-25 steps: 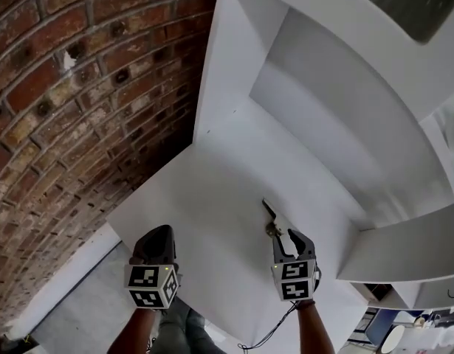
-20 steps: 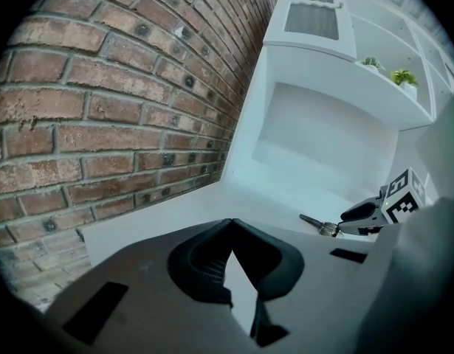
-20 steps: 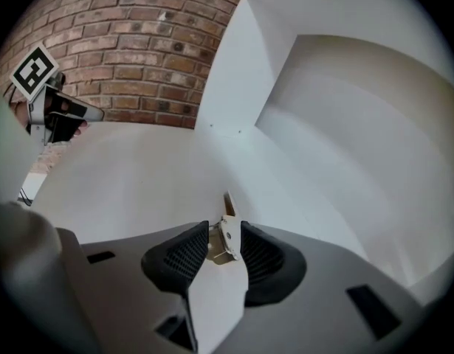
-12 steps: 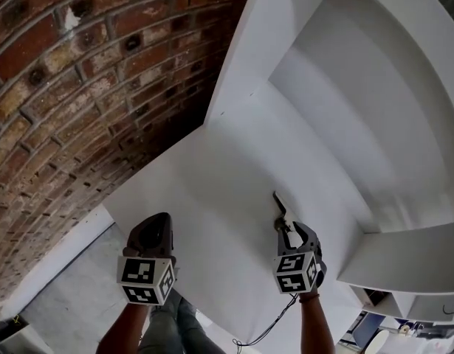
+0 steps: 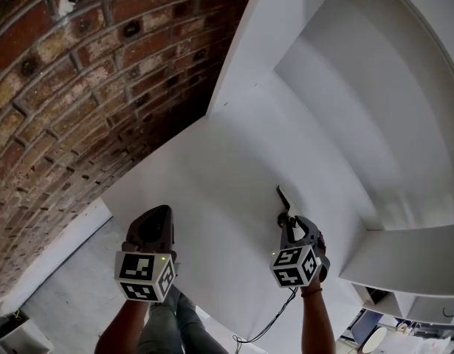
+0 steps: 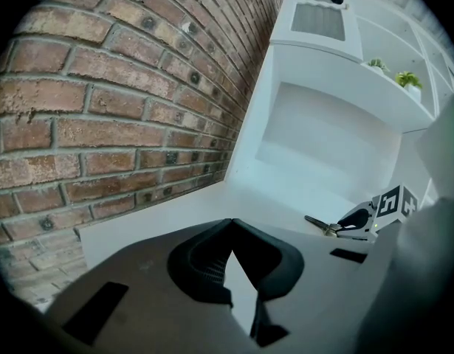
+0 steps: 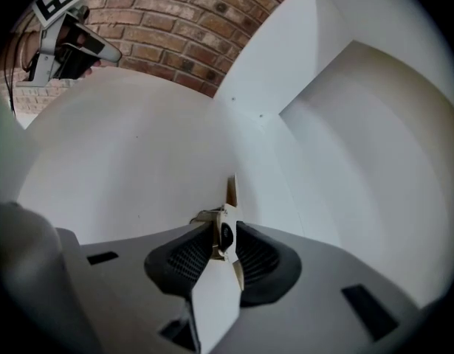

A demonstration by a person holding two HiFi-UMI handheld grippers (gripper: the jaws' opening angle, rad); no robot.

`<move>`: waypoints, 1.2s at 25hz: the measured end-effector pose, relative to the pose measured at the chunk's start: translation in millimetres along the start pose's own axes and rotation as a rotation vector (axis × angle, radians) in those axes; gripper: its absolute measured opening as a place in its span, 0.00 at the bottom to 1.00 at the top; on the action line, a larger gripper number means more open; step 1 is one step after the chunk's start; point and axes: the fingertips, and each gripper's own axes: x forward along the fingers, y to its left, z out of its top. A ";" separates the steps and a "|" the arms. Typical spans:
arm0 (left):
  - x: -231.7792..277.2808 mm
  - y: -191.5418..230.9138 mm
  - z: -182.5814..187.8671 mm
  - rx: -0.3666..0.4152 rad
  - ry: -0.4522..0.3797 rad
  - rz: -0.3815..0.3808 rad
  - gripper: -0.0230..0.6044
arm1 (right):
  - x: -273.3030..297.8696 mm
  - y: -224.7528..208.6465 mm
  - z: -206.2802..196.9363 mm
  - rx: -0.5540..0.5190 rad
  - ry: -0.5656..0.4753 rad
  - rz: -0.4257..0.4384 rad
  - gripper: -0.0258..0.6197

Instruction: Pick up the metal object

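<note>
The metal object [image 5: 283,200] is a thin, key-like piece with a dark tip. It juts forward from my right gripper [image 5: 291,223], which is shut on its near end over the white tabletop [image 5: 212,161]. In the right gripper view the metal object [image 7: 228,196] stands on edge, pinched between the black pads [image 7: 190,255] of the right gripper [image 7: 225,231]. My left gripper [image 5: 156,214] hovers over the table's near-left edge, shut and empty. The left gripper view shows the left gripper [image 6: 230,227] closed, with the metal object [image 6: 320,225] far to the right.
A brick wall [image 5: 79,87] runs along the left side. A white shelf unit [image 5: 345,87] rises behind the table, with a ledge [image 5: 404,260] sticking out at the right. Grey floor [image 5: 57,301] lies below the table's left edge. Small plants [image 6: 408,80] sit on a high shelf.
My right gripper has closed in on the metal object and rolled a little, its marker cube now tilted. The left gripper has hardly moved. The head view has swung slightly.
</note>
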 end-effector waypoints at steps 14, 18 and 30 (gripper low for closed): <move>1.8 1.3 -3.1 -0.009 0.008 0.006 0.05 | 3.5 -4.4 1.4 -0.020 0.007 -0.017 0.13; 1.8 3.0 -1.2 -0.010 0.007 0.009 0.06 | 3.5 -9.0 2.9 -0.038 0.009 -0.035 0.11; 3.4 -0.6 6.7 0.005 0.007 -0.003 0.06 | 2.3 -23.4 4.4 -0.070 0.002 -0.085 0.05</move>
